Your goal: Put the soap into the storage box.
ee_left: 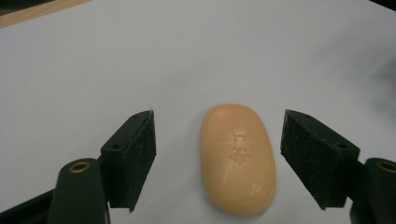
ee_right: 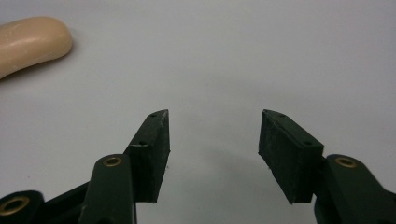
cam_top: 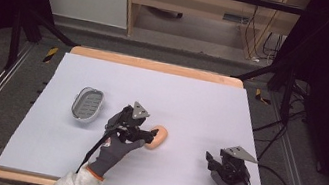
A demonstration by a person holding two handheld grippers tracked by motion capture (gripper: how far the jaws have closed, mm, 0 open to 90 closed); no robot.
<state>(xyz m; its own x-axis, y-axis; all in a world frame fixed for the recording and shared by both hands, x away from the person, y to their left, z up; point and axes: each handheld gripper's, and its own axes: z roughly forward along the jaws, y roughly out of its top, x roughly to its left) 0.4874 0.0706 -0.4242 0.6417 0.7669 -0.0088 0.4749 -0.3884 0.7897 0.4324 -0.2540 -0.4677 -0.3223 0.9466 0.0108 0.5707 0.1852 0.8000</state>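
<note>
From the high view, the worktop [cam_top: 210, 110] lies under a pale sheet, and the peach soap bar [cam_top: 157, 137] sits near the middle of it, a touch toward the person's side. The left claw [cam_top: 149, 134] is right at the bar, held in a grey-gloved hand [cam_top: 115, 150], its tips either side of the near end of the soap. Off to the left, well apart from the soap, a grey soap dish [cam_top: 86, 104] rests on the sheet. The right claw [cam_top: 208, 157] hangs low over bare sheet toward the right front corner, well away from the bar.

Over to the left gripper view: the soap bar [ee_left: 238, 158] lies lengthwise between the two black pads [ee_left: 135, 158], and there is clear white sheet on both sides of it. This claw is spread wide, straddling the bar and not touching it.

Now the right gripper view: the pads [ee_right: 152, 154] stand apart with a gap between them and bare sheet showing through, gripping nothing. One end of the soap bar [ee_right: 32, 44] peeks in at the upper left, far from this claw.
</note>
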